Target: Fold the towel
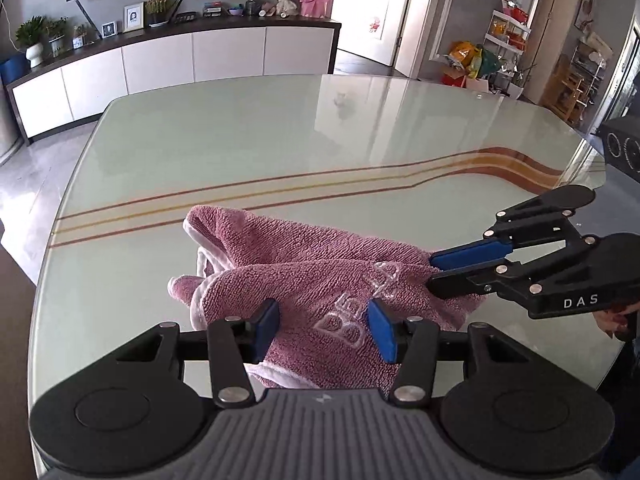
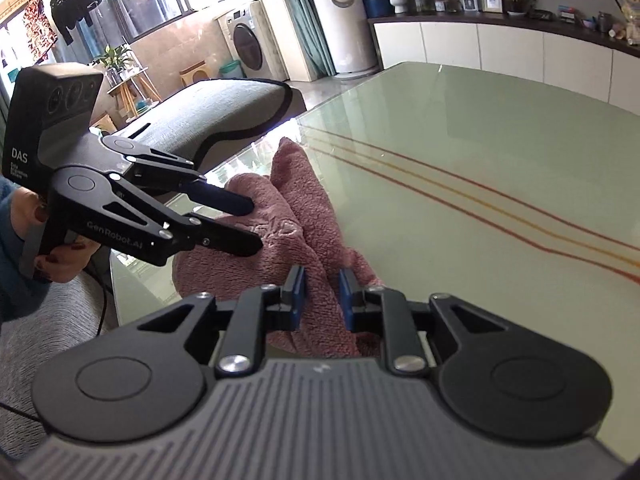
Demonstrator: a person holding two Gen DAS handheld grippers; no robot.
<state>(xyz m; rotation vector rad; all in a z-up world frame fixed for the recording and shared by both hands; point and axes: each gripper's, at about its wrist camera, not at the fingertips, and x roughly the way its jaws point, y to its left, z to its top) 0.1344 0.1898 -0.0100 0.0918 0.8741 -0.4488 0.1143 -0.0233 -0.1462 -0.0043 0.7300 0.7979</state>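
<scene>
A pink terry towel (image 1: pixel 312 280) with embroidered letters lies bunched on the glass table (image 1: pixel 280 140), near its front edge. My left gripper (image 1: pixel 325 332) points down at it. Its blue pads stand well apart with the lettered fold lying between and under them, and no pinch shows. In the right wrist view the left gripper (image 2: pixel 256 224) comes in from the left over the towel (image 2: pixel 304 208). My right gripper (image 1: pixel 430 274) reaches in from the right and is shut on the towel's right end. In its own view the right gripper (image 2: pixel 321 294) has a ridge of cloth filling the narrow gap between its pads.
The pale green table (image 2: pixel 480 128) has brown and yellow stripes across it. A grey cushioned seat (image 2: pixel 224 112) stands just past the table's left edge. A person's hand (image 2: pixel 60 264) holds the left gripper's handle. A white sideboard (image 1: pixel 160 60) lines the far wall.
</scene>
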